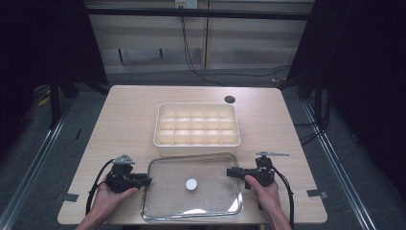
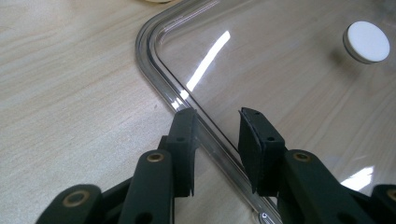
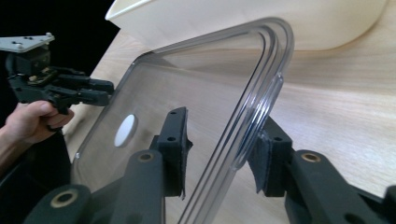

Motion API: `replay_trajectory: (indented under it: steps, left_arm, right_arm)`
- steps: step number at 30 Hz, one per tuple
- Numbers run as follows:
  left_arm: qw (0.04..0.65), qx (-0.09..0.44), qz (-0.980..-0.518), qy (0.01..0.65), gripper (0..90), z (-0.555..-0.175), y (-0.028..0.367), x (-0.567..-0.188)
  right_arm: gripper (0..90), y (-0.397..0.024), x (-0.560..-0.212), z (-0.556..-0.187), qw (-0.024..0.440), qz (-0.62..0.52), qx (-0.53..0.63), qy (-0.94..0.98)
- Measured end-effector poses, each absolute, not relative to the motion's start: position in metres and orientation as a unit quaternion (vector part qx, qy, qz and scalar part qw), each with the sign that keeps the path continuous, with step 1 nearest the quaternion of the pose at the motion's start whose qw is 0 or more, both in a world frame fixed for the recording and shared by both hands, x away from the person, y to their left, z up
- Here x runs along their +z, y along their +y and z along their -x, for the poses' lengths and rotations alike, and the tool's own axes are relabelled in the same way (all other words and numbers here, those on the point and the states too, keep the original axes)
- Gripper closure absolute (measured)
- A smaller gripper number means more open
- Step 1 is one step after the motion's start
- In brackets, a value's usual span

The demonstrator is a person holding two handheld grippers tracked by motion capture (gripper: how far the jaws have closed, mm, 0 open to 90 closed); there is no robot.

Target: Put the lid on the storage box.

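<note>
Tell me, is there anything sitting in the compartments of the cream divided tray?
No. In the high view every compartment of the cream divided tray looks bare, showing only its own floor and dividers.

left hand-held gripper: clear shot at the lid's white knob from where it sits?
Probably yes. The left hand-held gripper straddles the clear lid's left rim, and only bare lid lies between it and the white knob.

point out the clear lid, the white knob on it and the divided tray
clear lid [image 1: 165, 199], high view, on its flat pane left of centre
white knob [image 1: 191, 184], high view, on its round top
divided tray [image 1: 196, 142], high view, on its near outer wall
</note>
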State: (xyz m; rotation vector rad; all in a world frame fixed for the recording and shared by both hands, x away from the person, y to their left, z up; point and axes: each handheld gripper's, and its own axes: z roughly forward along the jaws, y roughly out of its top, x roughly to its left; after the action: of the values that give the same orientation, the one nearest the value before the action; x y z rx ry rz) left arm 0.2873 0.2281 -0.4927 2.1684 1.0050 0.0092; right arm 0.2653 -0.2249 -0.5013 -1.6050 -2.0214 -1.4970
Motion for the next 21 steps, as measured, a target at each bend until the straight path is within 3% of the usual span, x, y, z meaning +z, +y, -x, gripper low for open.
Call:
replay_trajectory:
  steps: [4,13,21]
  left_arm:
    - [0.369,0.001,-0.845,0.388,64.9,-0.288,0.228,-0.493]
    - [0.375,-0.007,-0.837,0.398,47.8,-0.289,0.231,-0.493]
    - [0.381,-0.017,-0.834,0.400,40.0,-0.290,0.231,-0.493]
  right_arm:
    - [66.8,-0.227,-0.500,-0.266,0.084,0.533,-0.508,-0.672]
    - [70.1,-0.227,-0.492,-0.261,0.050,0.517,-0.531,-0.670]
    - [72.1,-0.229,-0.491,-0.261,0.053,0.513,-0.542,-0.663]
